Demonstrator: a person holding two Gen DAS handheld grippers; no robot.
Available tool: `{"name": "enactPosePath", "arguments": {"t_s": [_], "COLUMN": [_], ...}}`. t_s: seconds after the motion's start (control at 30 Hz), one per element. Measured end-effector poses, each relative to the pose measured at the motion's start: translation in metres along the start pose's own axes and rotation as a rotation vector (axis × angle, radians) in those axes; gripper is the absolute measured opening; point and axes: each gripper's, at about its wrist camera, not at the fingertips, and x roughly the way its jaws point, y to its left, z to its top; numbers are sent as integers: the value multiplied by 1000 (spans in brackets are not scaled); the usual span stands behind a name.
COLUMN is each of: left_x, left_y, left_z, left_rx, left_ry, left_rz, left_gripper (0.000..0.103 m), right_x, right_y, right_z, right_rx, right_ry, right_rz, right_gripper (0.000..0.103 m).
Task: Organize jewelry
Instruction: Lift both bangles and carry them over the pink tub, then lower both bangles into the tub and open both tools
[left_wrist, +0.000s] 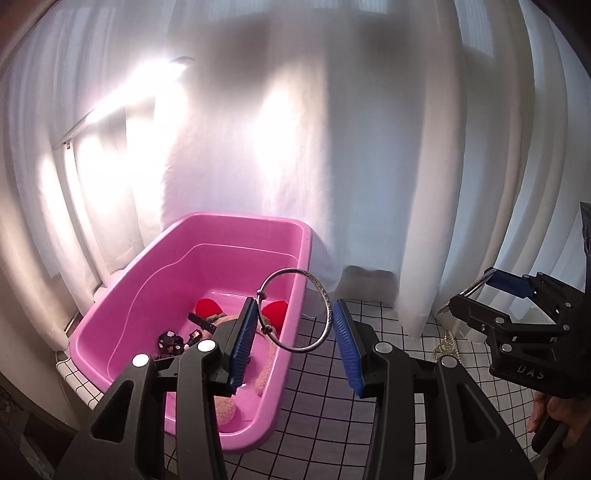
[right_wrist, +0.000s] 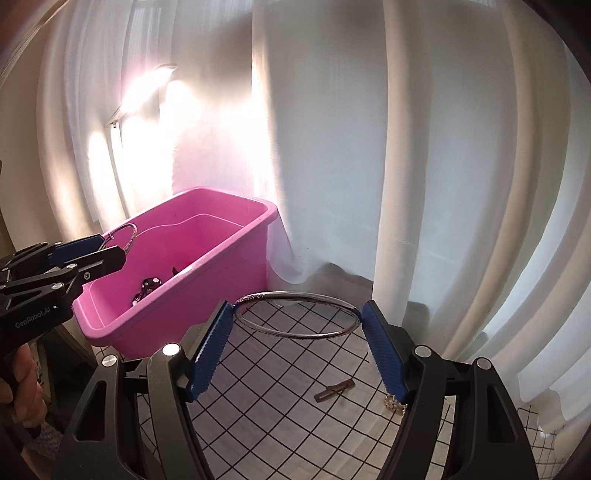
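Note:
My left gripper (left_wrist: 295, 314) is shut on a silver bangle (left_wrist: 321, 295), held upright between its blue pads over the near right corner of the pink tub (left_wrist: 177, 243). My right gripper (right_wrist: 295, 321) is shut on a second silver bangle (right_wrist: 295, 293), held flat above the checked tablecloth (right_wrist: 295, 387), right of the tub (right_wrist: 207, 288). The tub holds red pieces (left_wrist: 207, 306), a pink fuzzy item (left_wrist: 266, 369) and dark beaded jewelry (left_wrist: 170, 339). The right gripper shows at the right of the left wrist view (left_wrist: 491, 284); the left gripper shows at the left of the right wrist view (right_wrist: 110, 247).
A small brown clip (right_wrist: 334, 391) and a gold chain piece (right_wrist: 393, 402) lie on the tablecloth under the right gripper. The chain also shows in the left wrist view (left_wrist: 447, 343). White curtains (right_wrist: 406, 147) hang close behind the table and tub.

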Motion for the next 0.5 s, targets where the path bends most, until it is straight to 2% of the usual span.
{"name": "enactPosePath", "arguments": {"t_s": [0.27,0.5], "left_x": [-4,5], "left_y": [61,108], "left_z": [12,9], "left_rx": [-36,-75], "left_ry": [-14,7], "left_rz": [70,121], "left_gripper": [41,41], "right_x": [20,47], "right_y": [50,88], "right_z": [42,70], "right_rx": [-56,-86], "right_ry": [-40,-38], "right_rz": [55,123], "right_gripper": [69,69]}}
